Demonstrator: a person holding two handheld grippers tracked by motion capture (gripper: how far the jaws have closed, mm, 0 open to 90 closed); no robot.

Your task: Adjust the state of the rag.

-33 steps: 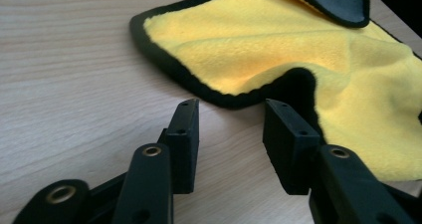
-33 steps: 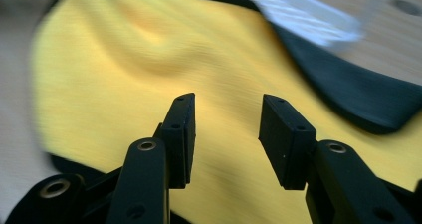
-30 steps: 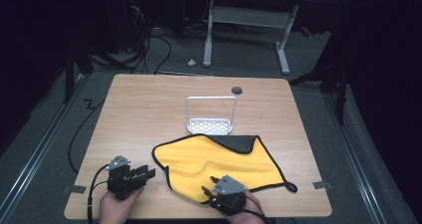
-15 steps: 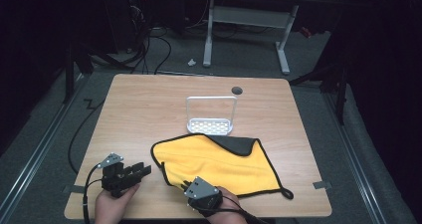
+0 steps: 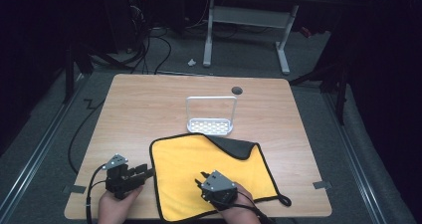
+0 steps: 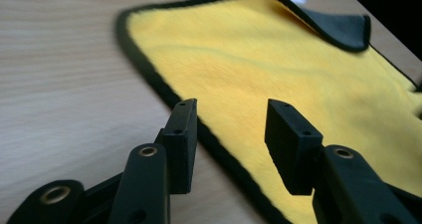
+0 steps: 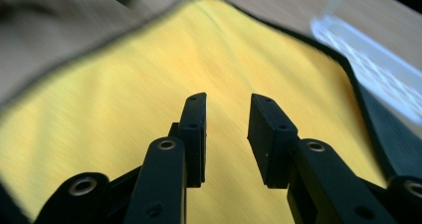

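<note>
A yellow cloth (image 5: pixel 199 159) with a black border lies flat on the near half of the wooden table (image 5: pixel 149 104). Its far right corner (image 5: pixel 238 147) is folded over and shows a dark grey underside. My left gripper (image 5: pixel 147 172) is open at the cloth's left edge; in the left gripper view (image 6: pixel 231 109) the black border (image 6: pixel 164 89) runs between the jaws without the pads pressing it. My right gripper (image 5: pixel 201 180) hovers over the cloth's near middle. Its jaws (image 7: pixel 226 102) have just been opening, and nothing is between them above the yellow cloth (image 7: pixel 114 99).
A white wire-handled rack (image 5: pixel 210 118) stands just beyond the cloth, also at the right gripper view's upper right (image 7: pixel 368 69). A round dark hole (image 5: pixel 237 90) marks the table's far side. A black loop (image 5: pixel 284 201) trails from the cloth's near right corner. Cables and desk legs lie on the floor behind.
The right gripper swung left, then came back to the right over the cloth. The cloth's near left part now lies spread toward the table's front edge. The left gripper stayed put.
</note>
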